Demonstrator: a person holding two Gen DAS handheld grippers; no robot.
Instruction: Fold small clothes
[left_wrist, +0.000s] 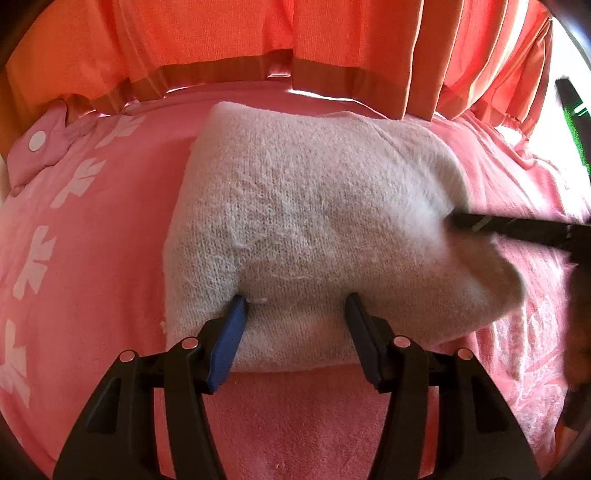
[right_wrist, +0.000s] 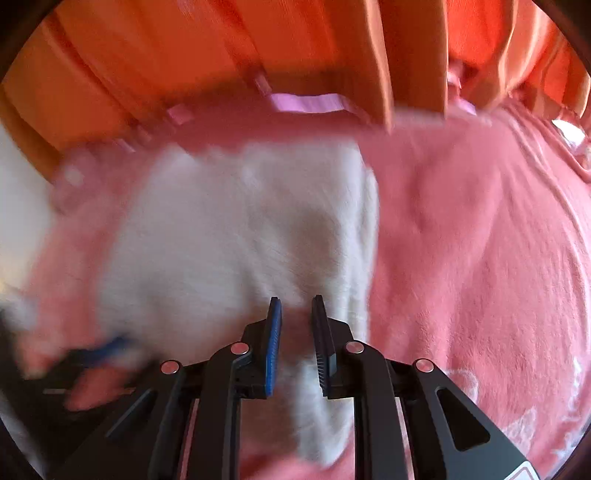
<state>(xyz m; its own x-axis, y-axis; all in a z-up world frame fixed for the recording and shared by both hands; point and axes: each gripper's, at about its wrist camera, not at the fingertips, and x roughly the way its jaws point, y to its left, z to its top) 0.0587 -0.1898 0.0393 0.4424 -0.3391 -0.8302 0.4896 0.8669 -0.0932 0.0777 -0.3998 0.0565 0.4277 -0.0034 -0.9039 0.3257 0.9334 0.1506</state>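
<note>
White knit garment (left_wrist: 303, 221): lying part-folded on pink bedspread (left_wrist: 110, 229). Left gripper (left_wrist: 295, 306): pressing down, jaws apart, clamping nothing. Right gripper (right_wrist: 295, 314): pinching garment's right edge between nearly closed jaws. Risking: edge slipping free, fold dragging askew.
</note>
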